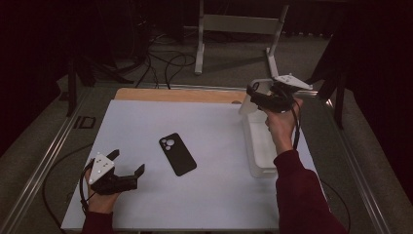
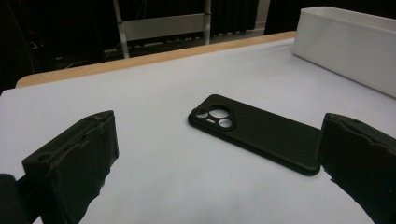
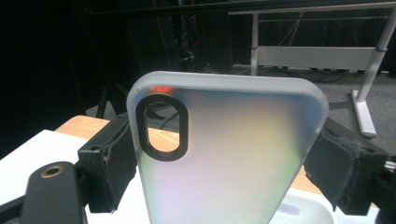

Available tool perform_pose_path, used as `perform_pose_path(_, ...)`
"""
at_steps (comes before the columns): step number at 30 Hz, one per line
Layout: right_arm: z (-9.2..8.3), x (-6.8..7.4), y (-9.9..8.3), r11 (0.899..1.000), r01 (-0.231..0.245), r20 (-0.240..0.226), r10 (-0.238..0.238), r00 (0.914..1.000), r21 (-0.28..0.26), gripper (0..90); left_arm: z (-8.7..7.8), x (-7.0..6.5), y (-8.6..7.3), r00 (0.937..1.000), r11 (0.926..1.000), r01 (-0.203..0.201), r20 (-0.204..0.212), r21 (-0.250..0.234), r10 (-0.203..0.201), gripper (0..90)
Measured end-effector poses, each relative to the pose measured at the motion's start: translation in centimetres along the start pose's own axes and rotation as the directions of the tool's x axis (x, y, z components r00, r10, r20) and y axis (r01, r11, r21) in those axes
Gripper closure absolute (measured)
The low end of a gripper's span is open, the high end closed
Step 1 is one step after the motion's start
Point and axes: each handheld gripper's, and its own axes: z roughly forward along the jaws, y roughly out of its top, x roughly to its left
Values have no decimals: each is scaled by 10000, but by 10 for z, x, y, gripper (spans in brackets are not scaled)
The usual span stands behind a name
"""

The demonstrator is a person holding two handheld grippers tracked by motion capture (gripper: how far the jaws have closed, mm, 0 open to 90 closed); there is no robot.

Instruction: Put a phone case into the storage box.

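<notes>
A black phone (image 1: 178,154) lies face down mid-table, camera end away from me; the left gripper view has it (image 2: 257,130) flat just beyond the jaws. My left gripper (image 1: 129,161) rests low at the near left of the table, open, with nothing between its fingers (image 2: 74,158). At the far right, my right gripper (image 1: 254,93) is shut on a frosted translucent phone case (image 1: 246,104), held upright above the far end of a white bin (image 1: 258,151). In the right gripper view, both pads (image 3: 116,163) press the case (image 3: 233,149) by its long edges, camera cut-out at upper left.
The white bin (image 2: 345,51) runs along the table's right side. A wooden strip (image 1: 180,94) edges the far side of the white tabletop (image 1: 209,195). Beyond it, a metal stand (image 1: 234,29) and cables (image 1: 160,63) sit on the floor.
</notes>
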Motion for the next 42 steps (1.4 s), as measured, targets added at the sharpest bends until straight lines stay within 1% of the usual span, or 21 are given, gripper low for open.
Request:
perform_pose_path(2, 0, -1, 0, 10000, 0, 10, 0, 10000, 0, 166, 0, 0, 0, 10000, 10000, -1, 3, 12, 1, 0)
perform_pose_path(9, 7, -6, 1, 9997, 124, 478, -135, 9988, 226, 166, 0, 0, 0, 10000, 10000, 21, 2, 16, -21, 0)
perform_pose_path(14, 12, -8, 1, 9996, -31, 714, 13, 9974, 263, 166, 0, 0, 0, 10000, 10000, 10, -5, -10, -10, 0)
perform_pose_path(20, 16, -13, -2, 9993, -3, 983, -33, 9952, 370, 166, -1, 0, 0, 10000, 10000, 66, 19, -42, -66, 0)
perform_pose_path(29, 20, -20, -4, 9989, -103, 1252, 46, 9921, 453, 166, 0, 0, 0, 10000, 10000, 85, 37, -51, -85, 0)
perform_pose_path(35, 23, -22, -5, 9985, 17, 1404, -94, 9901, 550, 166, 0, 0, -1, 10000, 9999, 92, 37, -57, -92, 0)
perform_pose_path(37, 26, -24, -7, 9976, 145, 1511, -246, 9882, 677, 166, 0, 0, -1, 9999, 9999, 95, 34, -64, -95, 0)
perform_pose_path(42, 29, -26, -9, 9968, 23, 1677, -158, 9857, 802, 166, 0, 0, -1, 10000, 9999, 86, 24, -74, -86, 0)
